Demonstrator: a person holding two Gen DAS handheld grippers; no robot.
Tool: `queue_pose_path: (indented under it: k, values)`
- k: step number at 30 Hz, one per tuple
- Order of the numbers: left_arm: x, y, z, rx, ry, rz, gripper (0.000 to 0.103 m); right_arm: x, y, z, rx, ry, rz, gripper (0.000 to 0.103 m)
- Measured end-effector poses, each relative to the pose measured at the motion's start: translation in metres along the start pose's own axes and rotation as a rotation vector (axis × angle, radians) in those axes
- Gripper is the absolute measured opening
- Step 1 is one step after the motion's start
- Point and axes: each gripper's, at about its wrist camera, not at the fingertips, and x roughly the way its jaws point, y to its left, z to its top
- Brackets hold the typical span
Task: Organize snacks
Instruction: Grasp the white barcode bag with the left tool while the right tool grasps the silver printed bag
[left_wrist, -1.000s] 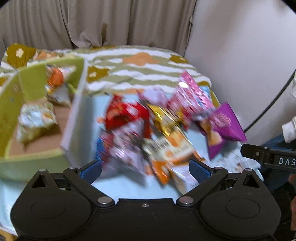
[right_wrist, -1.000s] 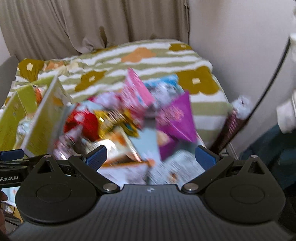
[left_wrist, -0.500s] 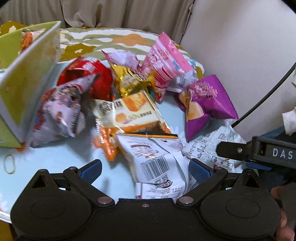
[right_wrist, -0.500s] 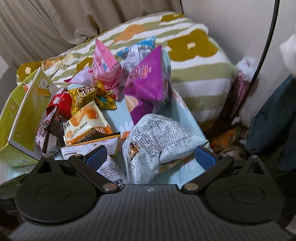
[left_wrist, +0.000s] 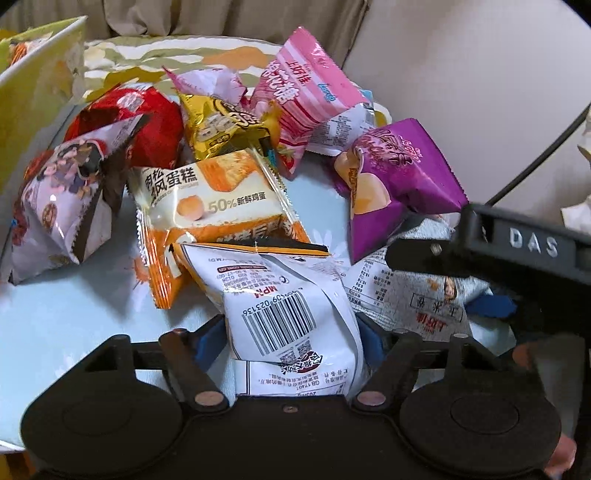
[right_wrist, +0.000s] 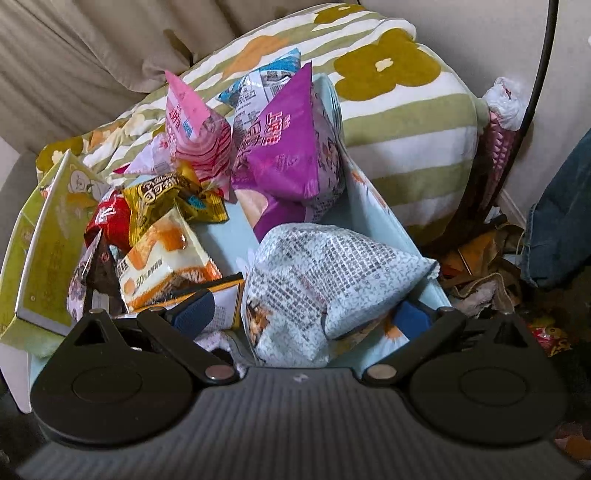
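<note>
- While most snacks lie loose on the pale-blue counter (left_wrist: 66, 317), the yellow-green box (right_wrist: 51, 236) at its left edge is where sorted packs seem to go; its inside is barely visible now.
- Mid-counter, the left gripper (left_wrist: 291, 338) has just been closing; its fingers (left_wrist: 208, 339) clench the white barcode packet (left_wrist: 288, 306).
- Toward the right edge, the right gripper (right_wrist: 306, 317) straddles the grey printed bag (right_wrist: 325, 273), fingers released.
- Roughly eight packs remain unsorted.
</note>
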Motion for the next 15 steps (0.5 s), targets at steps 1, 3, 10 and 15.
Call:
queue_pose_path:
  k: [1, 3, 10, 15]
  values:
    - [0.000, 0.000, 0.001, 0.003, 0.001, -0.003, 0.073, 0.002, 0.000, 0.002, 0.005, 0.001, 0.002, 0.103]
    - [-0.001, -0.001, 0.001, 0.006, 0.000, -0.007, 0.072, 0.005, 0.000, 0.005, 0.013, 0.003, 0.005, 0.103]
    - [-0.002, -0.001, 0.001, 0.020, 0.006, -0.006, 0.070, 0.014, 0.007, 0.009, 0.004, 0.014, -0.027, 0.103]
    - [-0.006, 0.000, 0.000, 0.027, 0.001, -0.009, 0.069, 0.016, 0.010, 0.011, -0.020, 0.022, -0.065, 0.097]
